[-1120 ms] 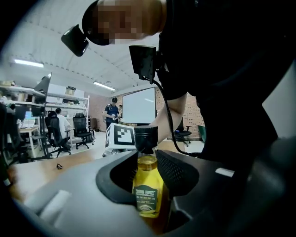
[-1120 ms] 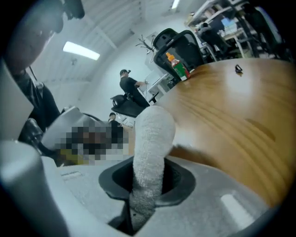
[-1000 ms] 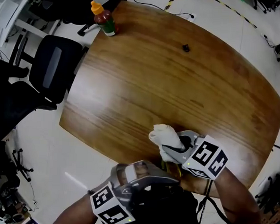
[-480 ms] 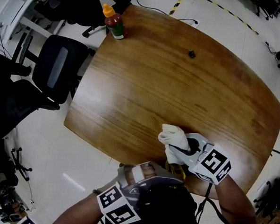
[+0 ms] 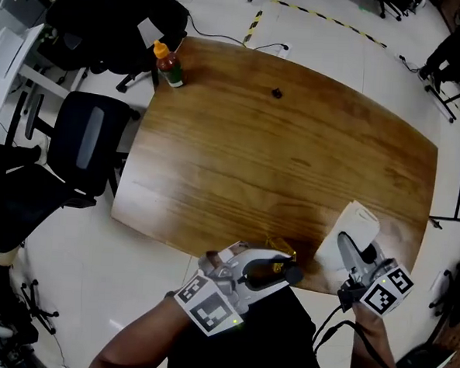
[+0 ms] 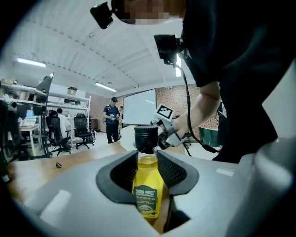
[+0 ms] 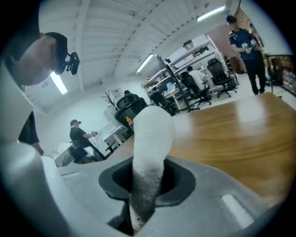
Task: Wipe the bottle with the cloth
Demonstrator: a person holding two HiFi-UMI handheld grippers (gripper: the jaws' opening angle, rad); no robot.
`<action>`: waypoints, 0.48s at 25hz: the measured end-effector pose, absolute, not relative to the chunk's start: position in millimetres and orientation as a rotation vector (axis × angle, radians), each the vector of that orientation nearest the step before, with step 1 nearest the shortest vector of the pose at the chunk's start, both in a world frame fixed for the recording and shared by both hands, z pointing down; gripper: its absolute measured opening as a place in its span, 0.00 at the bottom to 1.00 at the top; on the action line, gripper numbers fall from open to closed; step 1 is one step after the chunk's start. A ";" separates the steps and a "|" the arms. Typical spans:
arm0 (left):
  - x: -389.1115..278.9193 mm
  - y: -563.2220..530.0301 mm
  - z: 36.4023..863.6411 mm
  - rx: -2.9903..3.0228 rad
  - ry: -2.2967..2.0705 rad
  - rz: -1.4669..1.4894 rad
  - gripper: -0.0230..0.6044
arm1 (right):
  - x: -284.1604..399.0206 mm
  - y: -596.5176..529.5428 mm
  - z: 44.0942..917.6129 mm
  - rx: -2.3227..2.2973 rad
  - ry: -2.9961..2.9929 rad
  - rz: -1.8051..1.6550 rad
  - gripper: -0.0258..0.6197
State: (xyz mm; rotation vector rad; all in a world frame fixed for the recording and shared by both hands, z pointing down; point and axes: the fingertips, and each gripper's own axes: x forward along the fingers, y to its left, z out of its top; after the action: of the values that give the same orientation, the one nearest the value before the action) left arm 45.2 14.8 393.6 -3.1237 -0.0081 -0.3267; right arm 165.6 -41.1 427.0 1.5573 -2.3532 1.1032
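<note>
Bottle [image 6: 148,185] sits clamped in left gripper [image 6: 148,161]; right gripper [image 7: 147,179], pinching cloth [image 7: 151,132] near bottle, should press cloth flat against it.

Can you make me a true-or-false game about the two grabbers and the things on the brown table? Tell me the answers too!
1. The left gripper is squeezing a bottle of yellow liquid with a black cap. True.
2. The right gripper has nothing in it. False: its jaws are shut on a white cloth.
3. The cloth is rubbing the bottle right now. False: in the head view the cloth is off to one side, apart from the bottle.
4. A sauce bottle with an orange cap stands near a far corner of the table. True.
</note>
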 end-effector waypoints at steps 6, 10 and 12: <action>45.2 5.2 395.0 -3.119 0.183 -0.311 0.28 | 165.3 39.0 405.4 1.811 -2.191 1.172 0.15; 46.8 -5.7 397.7 -3.126 0.485 -0.348 0.28 | 146.6 48.5 366.0 1.953 -2.202 1.056 0.15; 46.3 -9.2 398.5 -3.130 0.630 -0.378 0.28 | 131.9 56.1 353.3 1.979 -2.201 1.023 0.15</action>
State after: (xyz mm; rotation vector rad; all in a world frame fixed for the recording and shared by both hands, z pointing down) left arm 46.3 -9.2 398.5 -3.1303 0.6299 -0.3776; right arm 131.9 56.1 353.3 1.9793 -2.2009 1.0226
